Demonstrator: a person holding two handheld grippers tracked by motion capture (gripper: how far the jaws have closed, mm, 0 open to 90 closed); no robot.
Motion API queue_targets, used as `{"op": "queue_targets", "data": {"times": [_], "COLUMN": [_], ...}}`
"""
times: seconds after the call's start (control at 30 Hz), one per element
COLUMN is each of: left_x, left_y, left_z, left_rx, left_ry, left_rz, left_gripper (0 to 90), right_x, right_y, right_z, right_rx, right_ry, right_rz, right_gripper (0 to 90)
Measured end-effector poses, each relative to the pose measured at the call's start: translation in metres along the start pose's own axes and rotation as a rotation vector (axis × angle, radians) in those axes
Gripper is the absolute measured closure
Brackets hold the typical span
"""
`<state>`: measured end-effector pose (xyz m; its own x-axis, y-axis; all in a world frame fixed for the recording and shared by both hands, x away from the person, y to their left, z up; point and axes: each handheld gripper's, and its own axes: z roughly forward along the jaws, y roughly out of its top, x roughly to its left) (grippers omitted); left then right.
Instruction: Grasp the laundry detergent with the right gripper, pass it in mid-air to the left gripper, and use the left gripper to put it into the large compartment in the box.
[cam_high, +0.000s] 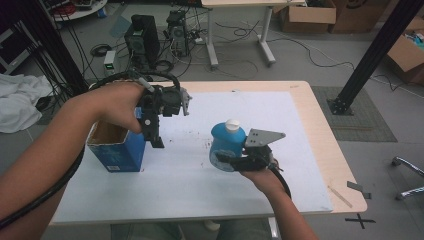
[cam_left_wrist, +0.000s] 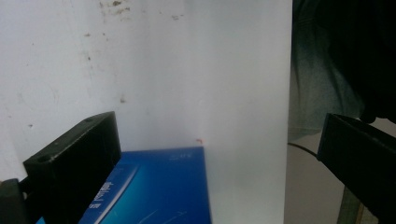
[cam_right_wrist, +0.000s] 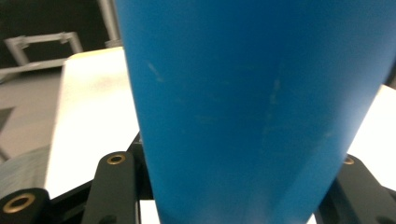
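Observation:
A blue bottle with a white cap hangs tilted above the white mat, and my right gripper is shut on its lower body. In the right gripper view the bottle's blue wall sits between the two black jaws, with the right gripper pressed on both sides. An open blue carton stands on the mat at the left. My left gripper points down beside the carton's right edge, open and holding nothing. In the left gripper view the carton lies below my left gripper, whose jaws stand wide apart.
The white mat covers most of a wooden table. Computer towers, cables and cardboard boxes stand on the floor beyond it. A black frame post rises at the right.

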<state>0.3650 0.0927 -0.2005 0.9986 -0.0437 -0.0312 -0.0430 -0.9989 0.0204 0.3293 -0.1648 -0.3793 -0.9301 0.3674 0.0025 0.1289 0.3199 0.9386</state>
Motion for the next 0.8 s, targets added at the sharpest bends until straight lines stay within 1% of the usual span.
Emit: {"op": "queue_targets", "data": {"times": [0.07,0.1,0.13,0.17,0.23,0.27,0.33,0.37,0.47,0.57,0.73,0.8], "left_x": [-0.001,-0.001,-0.002,-0.003,-0.005,-0.006,-0.008,-0.008,-0.01,-0.012,-0.014,-0.014], "left_y": [0.002,0.003,0.005,0.006,0.009,0.01,0.012,0.013,0.017,0.024,0.031,0.033], "left_z": [0.001,0.001,0.001,0.001,0.001,0.001,0.0,0.0,0.002,0.005,0.009,0.01], "left_rx": [0.002,0.005,0.006,0.0,0.002,-0.005,-0.025,-0.023,-0.027,-0.02,-0.015,-0.02], "left_ry": [-0.003,-0.002,-0.004,-0.004,-0.003,-0.003,-0.003,-0.003,-0.006,-0.013,-0.02,-0.019], "left_rz": [0.0,0.006,0.009,0.009,0.015,0.014,0.02,0.022,0.029,0.043,0.05,0.056], "left_gripper": [0.1,0.1,0.1,0.1,0.1,0.1,0.1,0.1,0.1,0.1,0.1,0.1], "right_x": [0.001,0.002,0.002,0.003,0.004,0.004,0.006,0.007,0.01,0.013,0.018,0.019], "right_y": [0.002,0.003,0.004,0.006,0.009,0.01,0.012,0.013,0.016,0.019,0.025,0.028], "right_z": [0.006,0.008,0.009,0.013,0.017,0.02,0.025,0.028,0.036,0.044,0.056,0.061], "right_rx": [0.011,0.018,0.021,0.029,0.033,0.036,0.041,0.039,0.041,0.043,0.043,0.044], "right_ry": [0.047,0.064,0.072,0.102,0.13,0.152,0.181,0.195,0.227,0.254,0.279,0.291], "right_rz": [-0.019,-0.029,-0.032,-0.042,-0.054,-0.063,-0.075,-0.089,-0.098,-0.108,-0.117,-0.116], "right_gripper": [45.0,45.0,45.0,45.0,45.0,45.0,45.0,45.0,45.1,45.1,45.1,45.1]}}
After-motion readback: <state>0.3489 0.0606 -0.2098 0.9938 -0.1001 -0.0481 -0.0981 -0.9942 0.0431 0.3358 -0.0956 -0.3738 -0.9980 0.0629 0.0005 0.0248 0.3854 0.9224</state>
